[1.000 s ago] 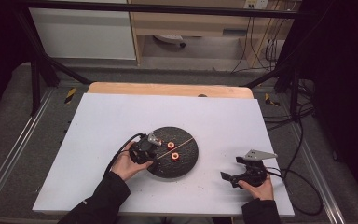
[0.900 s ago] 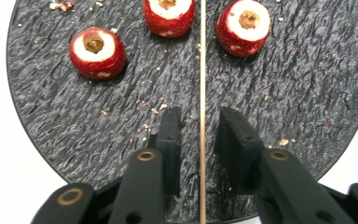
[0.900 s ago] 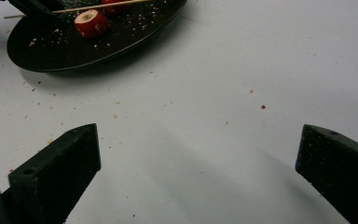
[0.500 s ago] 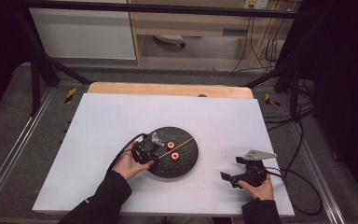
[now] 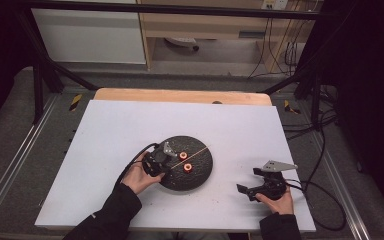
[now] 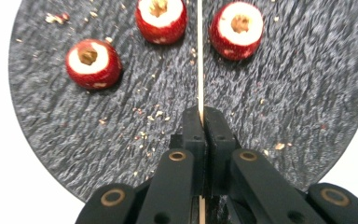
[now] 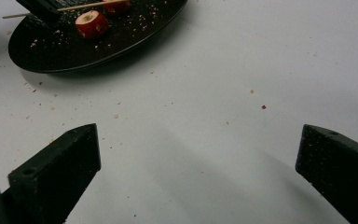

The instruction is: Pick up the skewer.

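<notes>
1. The left hand-held gripper (image 5: 166, 156) sat over the near-left part of the round black plate (image 5: 202, 167). Its jaws had just been closing and stood pressed together on a thin wooden skewer (image 6: 200, 56).
2. Seen from the left gripper view, the skewer ran straight ahead from between the jaws across the plate.
3. Three red cored fruit pieces stood on the plate beyond the jaws: one (image 6: 93, 63) well to the left of the skewer, one (image 6: 161, 18) just left of it, and one (image 6: 236, 30) just right of it. Whether the nearer two touched the skewer could not be told.
4. Crumbs lay scattered on the plate around the jaws.
5. The right hand-held gripper (image 5: 250, 189) rested on the white counter (image 5: 130, 125), well apart from the plate, its jaws wide with bare counter between them.
</notes>
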Motion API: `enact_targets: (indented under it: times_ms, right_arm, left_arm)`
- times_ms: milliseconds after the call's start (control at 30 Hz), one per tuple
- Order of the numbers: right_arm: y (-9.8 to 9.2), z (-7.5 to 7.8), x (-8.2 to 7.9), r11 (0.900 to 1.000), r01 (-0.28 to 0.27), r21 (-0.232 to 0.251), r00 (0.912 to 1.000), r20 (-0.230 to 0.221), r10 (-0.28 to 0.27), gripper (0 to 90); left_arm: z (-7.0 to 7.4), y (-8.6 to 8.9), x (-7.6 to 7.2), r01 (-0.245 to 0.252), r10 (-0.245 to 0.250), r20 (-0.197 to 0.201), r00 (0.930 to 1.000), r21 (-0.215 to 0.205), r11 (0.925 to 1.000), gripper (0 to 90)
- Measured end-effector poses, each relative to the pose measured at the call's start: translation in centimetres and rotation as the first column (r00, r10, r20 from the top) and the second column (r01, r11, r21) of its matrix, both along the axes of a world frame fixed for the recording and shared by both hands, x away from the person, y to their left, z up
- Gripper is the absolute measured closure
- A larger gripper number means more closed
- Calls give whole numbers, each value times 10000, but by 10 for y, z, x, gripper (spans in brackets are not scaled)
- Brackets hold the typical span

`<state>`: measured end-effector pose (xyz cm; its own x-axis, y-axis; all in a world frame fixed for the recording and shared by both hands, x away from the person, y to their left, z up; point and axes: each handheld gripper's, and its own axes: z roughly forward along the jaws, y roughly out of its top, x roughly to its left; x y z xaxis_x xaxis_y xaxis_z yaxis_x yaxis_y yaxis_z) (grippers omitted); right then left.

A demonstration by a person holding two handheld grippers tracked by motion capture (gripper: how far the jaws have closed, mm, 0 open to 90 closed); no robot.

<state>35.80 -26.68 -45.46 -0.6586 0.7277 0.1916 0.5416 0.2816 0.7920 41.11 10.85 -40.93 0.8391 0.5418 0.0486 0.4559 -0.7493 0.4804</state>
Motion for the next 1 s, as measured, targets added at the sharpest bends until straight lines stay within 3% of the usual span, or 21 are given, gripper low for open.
enact_targets:
  times_ms: [233, 433, 733, 833, 1000]
  right_arm:
    - [0, 0, 0, 10000, 34, -44, 10000, -43, -34, 7]
    - [1, 0, 0, 10000, 92, -30, 9999, -110, -92, 6]
    - [2, -1, 1, 9996, 273, -79, 9994, -206, -275, 6]
    - [3, -1, 1, 9995, 299, -55, 9994, -198, -300, 6]
    - [8, 1, 2, 9994, 280, -203, 9994, -198, -284, 6]
  left_arm:
    - [8, 12, -8, -274, 291, 252, 9993, -651, 9975, 881]
    - [11, 31, -19, -550, 624, 474, 9969, -1439, 9881, 881]
    - [6, 62, -38, -1026, 1273, 857, 9882, -2476, 9634, 882]
    - [3, 72, -43, -1219, 1522, 848, 9847, -2883, 9497, 882]
    - [0, 86, -51, -1436, 1870, 1050, 9767, -3277, 9338, 882]
